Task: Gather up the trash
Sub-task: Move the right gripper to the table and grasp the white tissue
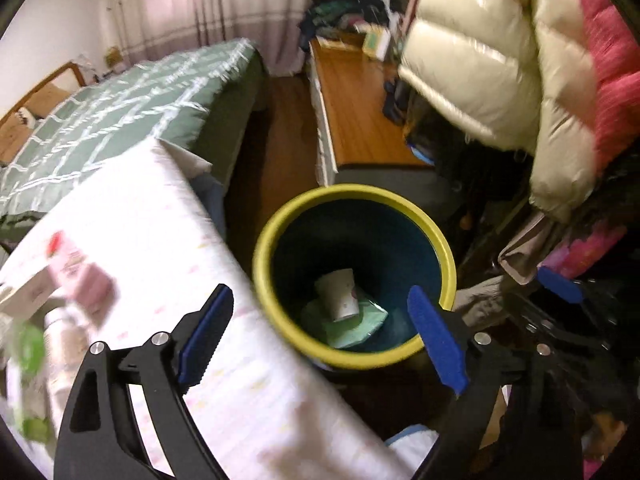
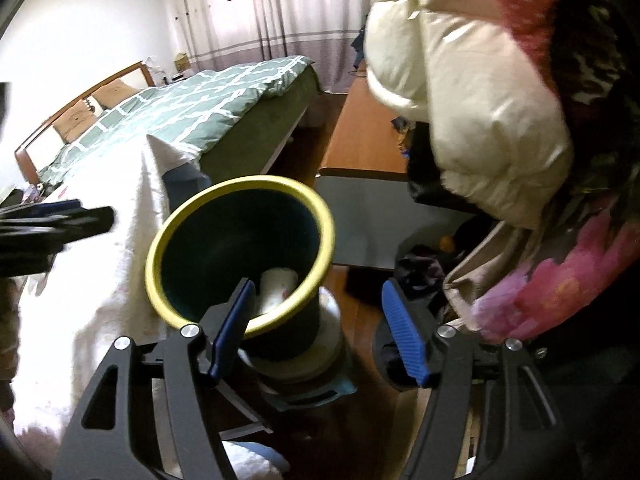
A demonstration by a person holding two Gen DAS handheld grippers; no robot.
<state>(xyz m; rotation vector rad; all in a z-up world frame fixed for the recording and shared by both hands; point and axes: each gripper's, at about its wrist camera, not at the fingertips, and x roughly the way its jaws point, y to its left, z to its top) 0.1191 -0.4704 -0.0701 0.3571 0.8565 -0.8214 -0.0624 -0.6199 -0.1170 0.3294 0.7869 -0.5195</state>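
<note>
Left gripper (image 1: 324,338) released, jaws spread wide and empty above the near rim of the bin (image 1: 448,256), a dark tub with a yellow lip. Down on the bin's floor: a white paper cup (image 1: 338,294) lying on a pale green wrapper (image 1: 356,326). Right gripper (image 2: 316,328) also unclenched, nothing between its blue pads, hanging just right of the bin. Left of the bin, a table under a white cloth (image 1: 160,216), with blurred pink and green packets (image 1: 80,280) at its near left edge

Blurred pink carton (image 1: 82,280) & green item (image 1: 30,350) on tablecloth (image 1: 160,248), unreadable.
</note>
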